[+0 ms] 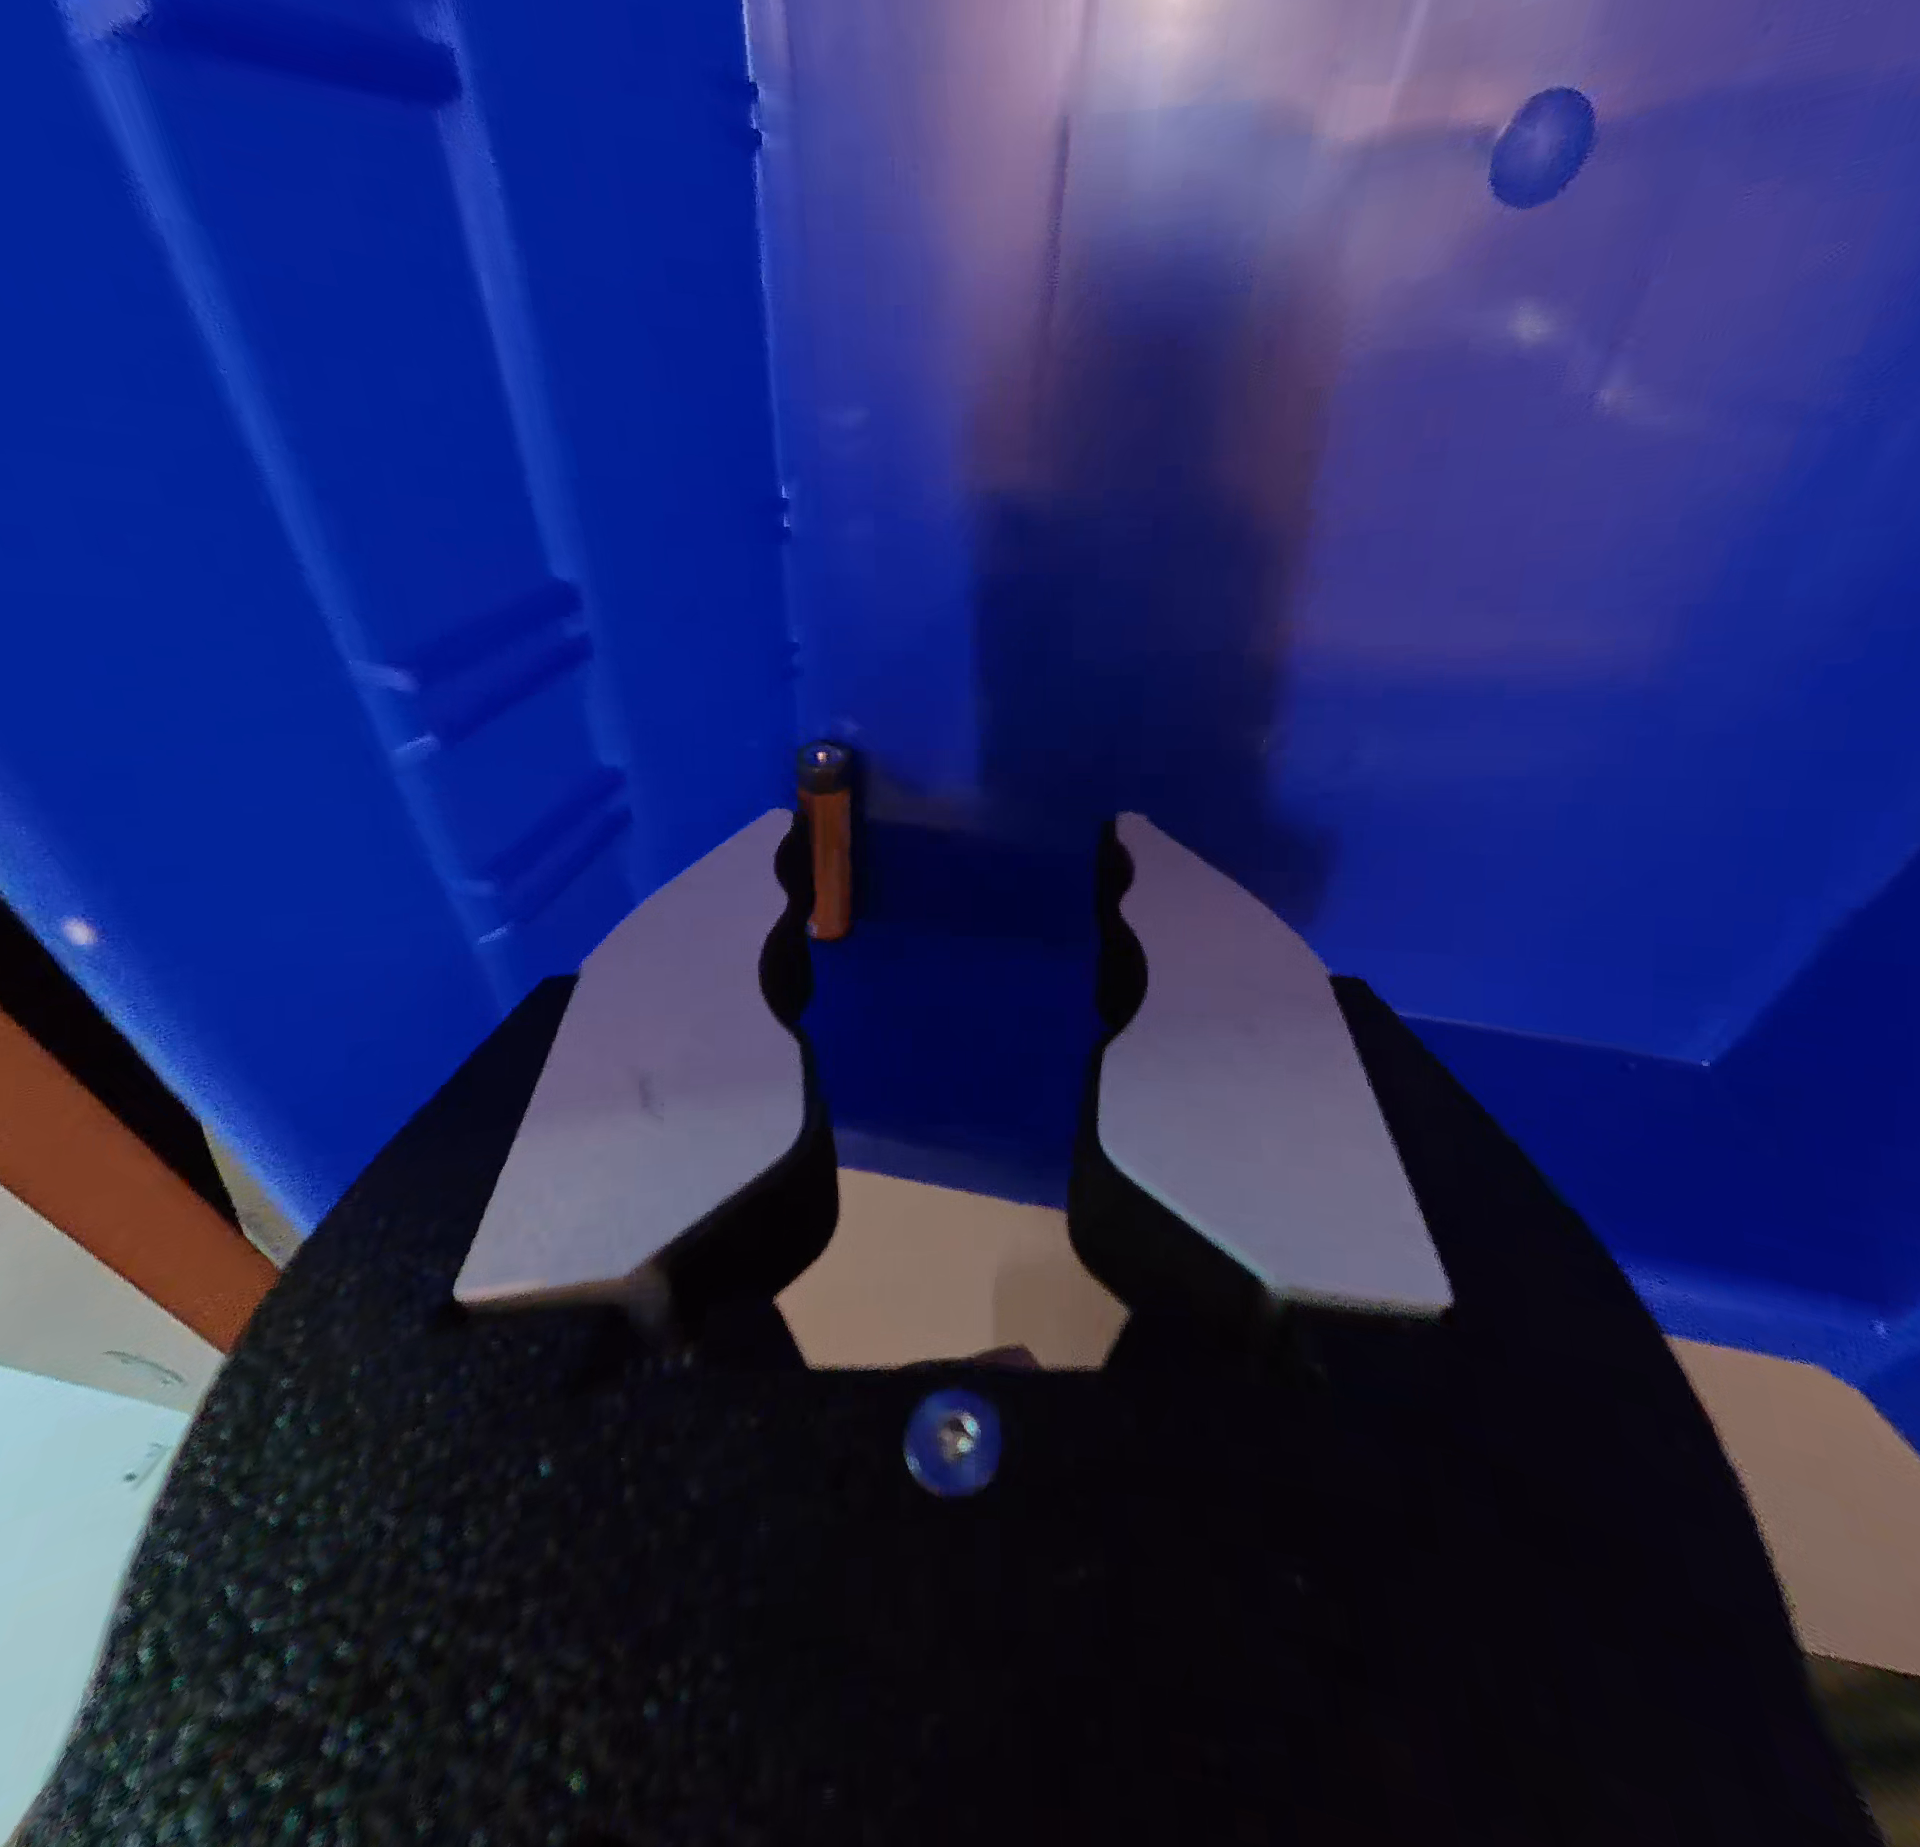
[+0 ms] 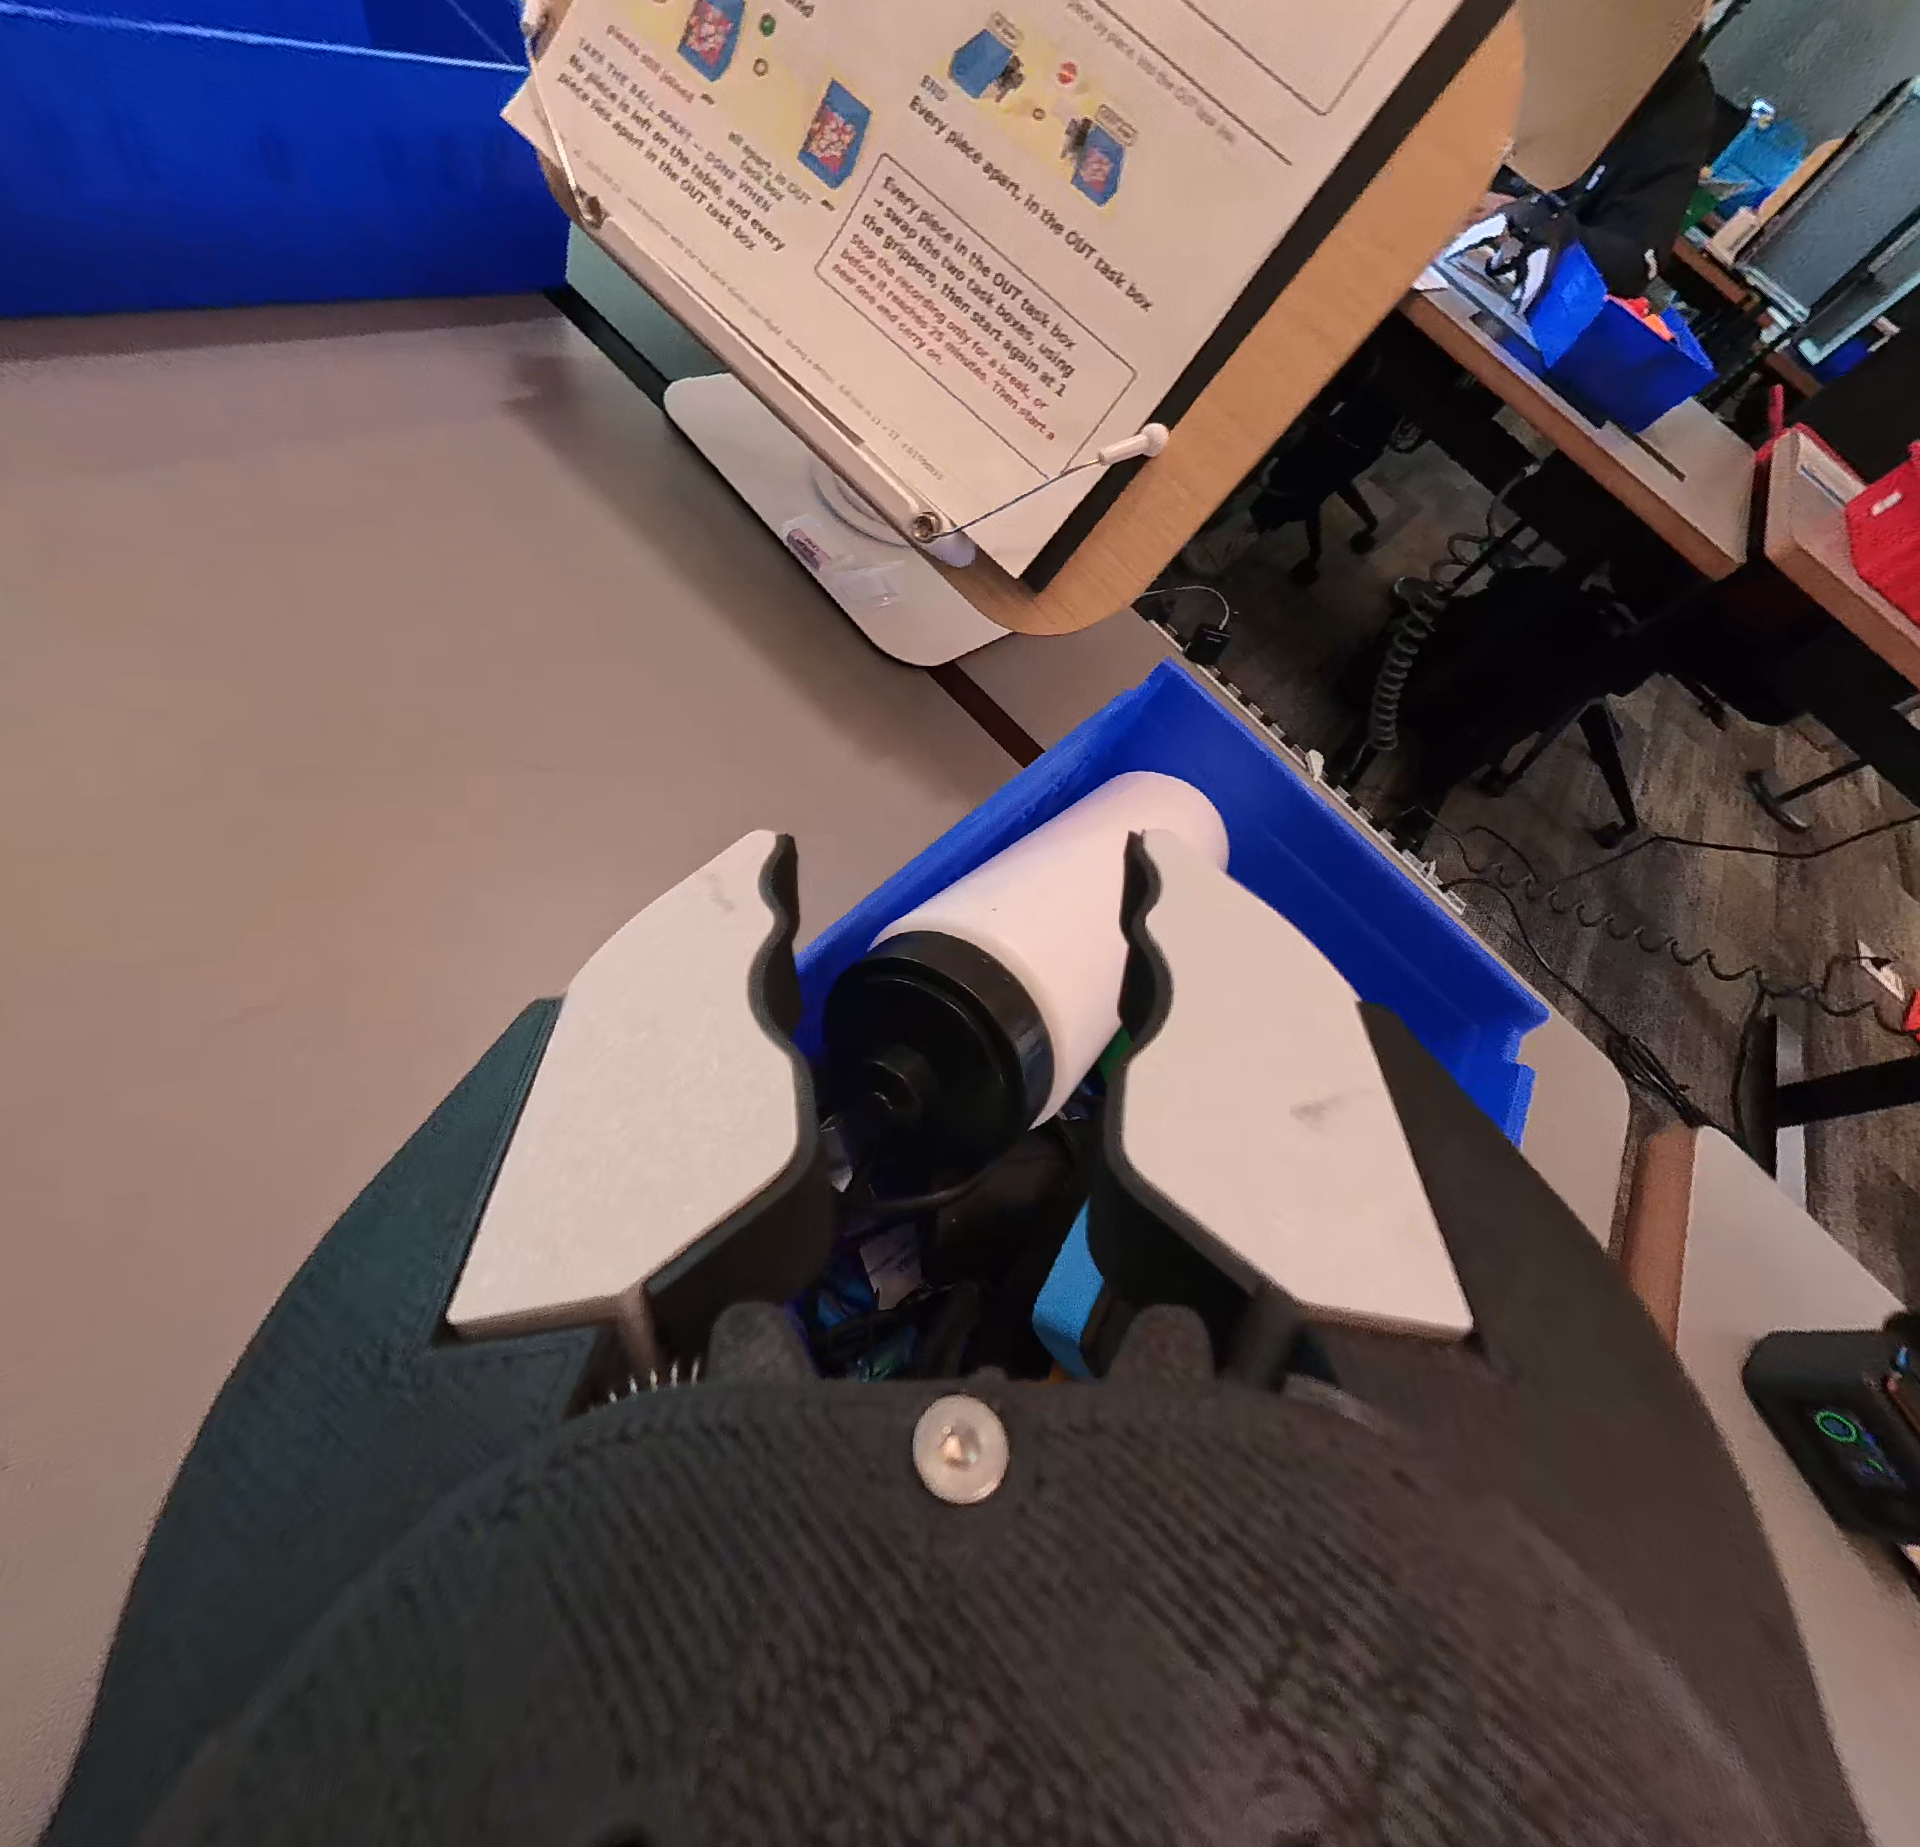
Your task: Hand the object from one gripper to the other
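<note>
In the left wrist view my left gripper (image 1: 951, 831) is open and empty, reaching low inside a large blue bin (image 1: 416, 447). A small copper-coloured battery (image 1: 828, 852) with a dark end lies in the bin's corner, just beyond the left fingertip. In the right wrist view my right gripper (image 2: 961, 847) is open over a small blue bin (image 2: 1351, 883). A white cylinder bottle (image 2: 1049, 924) with a black cap (image 2: 925, 1059) lies in that bin, between and below the fingers. I cannot tell whether the fingers touch it.
The small bin also holds dark cables and blue bits under the bottle. A grey table (image 2: 364, 654) carries the large blue bin (image 2: 208, 156) at the far left, a sheet stand (image 2: 935, 187) behind, and a dark device with a screen (image 2: 1839, 1434) at the right edge.
</note>
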`<state>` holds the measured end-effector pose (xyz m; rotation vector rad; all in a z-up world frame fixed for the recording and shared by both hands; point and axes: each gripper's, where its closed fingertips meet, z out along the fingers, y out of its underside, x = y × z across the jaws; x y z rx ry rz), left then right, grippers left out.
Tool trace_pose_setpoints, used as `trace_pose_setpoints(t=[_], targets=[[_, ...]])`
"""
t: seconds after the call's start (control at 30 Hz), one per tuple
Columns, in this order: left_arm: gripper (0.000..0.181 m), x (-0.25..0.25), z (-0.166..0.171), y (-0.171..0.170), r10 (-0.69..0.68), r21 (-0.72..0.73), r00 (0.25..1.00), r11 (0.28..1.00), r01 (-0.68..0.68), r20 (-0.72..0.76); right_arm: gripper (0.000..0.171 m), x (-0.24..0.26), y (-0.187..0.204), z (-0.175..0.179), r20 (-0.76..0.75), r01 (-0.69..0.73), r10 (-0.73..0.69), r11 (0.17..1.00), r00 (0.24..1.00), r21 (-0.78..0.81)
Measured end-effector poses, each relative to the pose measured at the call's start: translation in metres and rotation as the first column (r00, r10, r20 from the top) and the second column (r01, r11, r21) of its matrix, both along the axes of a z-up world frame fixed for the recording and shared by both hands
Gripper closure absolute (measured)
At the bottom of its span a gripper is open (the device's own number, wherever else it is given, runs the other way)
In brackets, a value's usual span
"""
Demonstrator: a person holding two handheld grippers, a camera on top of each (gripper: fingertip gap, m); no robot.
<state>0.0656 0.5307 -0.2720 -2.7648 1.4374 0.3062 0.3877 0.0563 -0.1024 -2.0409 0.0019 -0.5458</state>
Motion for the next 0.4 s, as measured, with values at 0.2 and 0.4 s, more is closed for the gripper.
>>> trace_pose_setpoints(t=[0.2,0.4], targets=[[0.133,-0.004,-0.005,0.006,0.026,0.0,1.0,1.0,-0.026,-0.01,0.112,-0.004,0.003,-0.002,0.013,-0.027,0.027,1.0,1.0,-0.013],[0.142,-0.001,-0.005,-0.013,0.006,-0.142,1.0,0.99,-0.005,0.009,0.112,-0.001,0.001,-0.002,0.02,-0.02,0.02,1.0,1.0,-0.017]])
